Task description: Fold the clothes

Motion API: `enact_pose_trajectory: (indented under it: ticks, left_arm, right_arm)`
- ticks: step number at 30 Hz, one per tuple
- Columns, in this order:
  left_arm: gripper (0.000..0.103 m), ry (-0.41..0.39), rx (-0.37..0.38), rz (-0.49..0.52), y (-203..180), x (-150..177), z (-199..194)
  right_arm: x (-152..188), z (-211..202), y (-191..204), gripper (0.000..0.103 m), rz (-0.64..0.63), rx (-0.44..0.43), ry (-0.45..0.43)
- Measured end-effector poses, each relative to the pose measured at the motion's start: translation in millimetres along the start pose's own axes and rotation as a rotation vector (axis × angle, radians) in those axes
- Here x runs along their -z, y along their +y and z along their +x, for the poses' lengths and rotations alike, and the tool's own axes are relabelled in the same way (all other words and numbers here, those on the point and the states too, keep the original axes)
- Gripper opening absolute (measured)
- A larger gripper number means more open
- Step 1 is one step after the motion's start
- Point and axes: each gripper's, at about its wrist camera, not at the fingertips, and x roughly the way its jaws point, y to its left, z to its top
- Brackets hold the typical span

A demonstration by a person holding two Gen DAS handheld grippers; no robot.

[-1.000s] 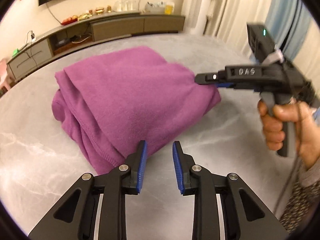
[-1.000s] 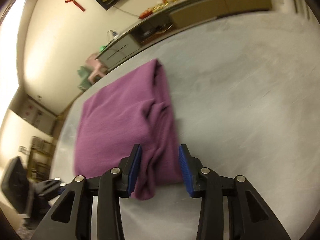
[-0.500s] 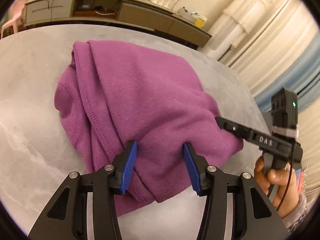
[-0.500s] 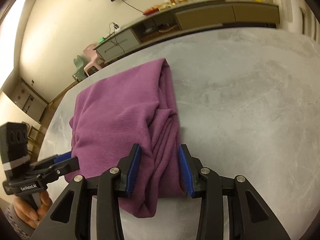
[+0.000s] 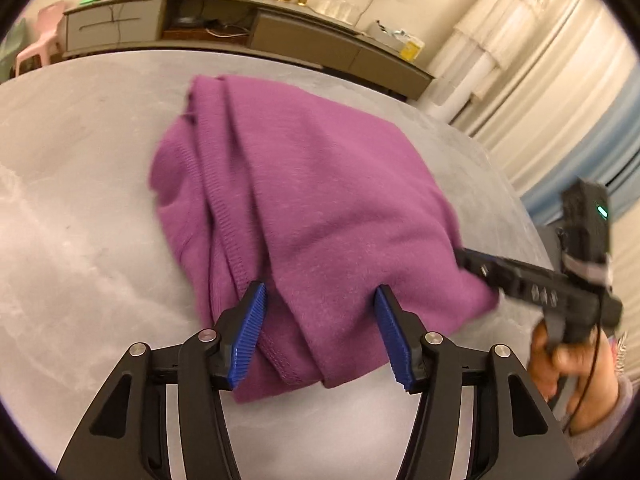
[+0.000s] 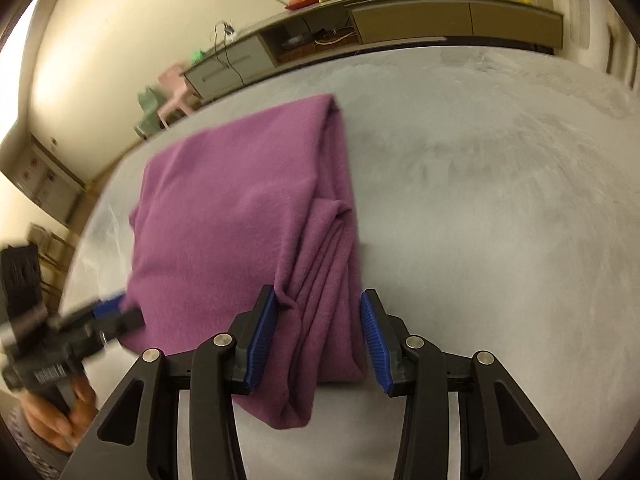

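A purple garment (image 5: 312, 208), folded into a thick bundle, lies on the grey marbled table (image 5: 80, 240). My left gripper (image 5: 322, 334) is open, its blue pads astride the near hemmed edge of the bundle. My right gripper (image 6: 316, 338) is open too, its pads astride the stacked folded layers at another near corner of the garment (image 6: 240, 216). The right gripper also shows in the left wrist view (image 5: 472, 264), its tip at the bundle's right corner. The left gripper shows blurred in the right wrist view (image 6: 120, 318) at the bundle's left edge.
A long low sideboard (image 5: 240, 20) with small items on top runs along the far wall. Pink plastic stools (image 6: 176, 92) stand by it. Curtains (image 5: 560, 80) hang on the right. The table's edge (image 5: 516, 200) is close beyond the garment.
Both grippers have moved in onto the bundle's near edges. The left jaws have opened wider, from a narrow gap to straddling the hem. The right jaws now straddle the folded layers.
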Motion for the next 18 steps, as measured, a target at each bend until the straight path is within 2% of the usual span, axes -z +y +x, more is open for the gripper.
enact_pose_trajectory:
  ticks: [2, 4, 5, 6, 8, 9, 10, 12, 13, 15, 18]
  left_arm:
    - [0.06, 0.011, -0.016, 0.02, -0.6, 2.3, -5.2]
    - [0.059, 0.013, -0.078, 0.028, -1.0, 8.9, -14.6]
    - [0.058, -0.007, -0.077, 0.021, -0.4, 12.1, -24.3]
    - [0.058, -0.056, -0.045, 0.005, 1.1, 16.2, -38.2]
    - [0.058, -0.088, -0.01, -0.012, 3.6, 19.6, -44.0]
    - [0.058, -0.081, -0.024, -0.022, 5.9, 18.8, -40.5]
    - [0.058, -0.062, -0.045, -0.038, 10.7, 17.0, -32.9]
    - [0.061, 0.02, -0.055, -0.11, 26.5, 16.7, -9.6]
    - [0.063, -0.008, -0.041, -0.132, 29.8, 16.9, -12.5]
    - [0.062, -0.019, -0.055, -0.128, 27.8, 19.7, -23.0]
    - [0.063, -0.08, -0.136, -0.042, 9.0, 33.2, -47.5]
  right_arm:
    - [7.9, -7.4, 11.1, 0.043, -0.056, 0.055, -0.012]
    - [10.9, -22.2, 11.0, 0.044, -0.063, 0.139, -0.05]
    - [11.3, -34.1, 11.6, 0.044, -0.058, 0.184, -0.09]
    - [11.4, -46.5, 14.0, 0.044, -0.058, 0.201, -0.139]
    - [8.6, -65.0, 25.7, 0.044, -0.085, 0.15, -0.224]
    - [6.2, -66.9, 34.7, 0.044, -0.118, 0.115, -0.254]
    - [3.4, -58.3, 42.3, 0.044, -0.155, 0.094, -0.249]
    - [1.0, -21.6, 44.6, 0.043, -0.19, 0.128, -0.138]
    - [5.0, -9.6, 38.7, 0.043, -0.172, 0.131, -0.11]
    - [12.0, -23.1, 26.7, 0.043, -0.102, 0.096, -0.129]
    - [21.6, -72.9, 26.4, 0.045, -0.084, 0.13, -0.16]
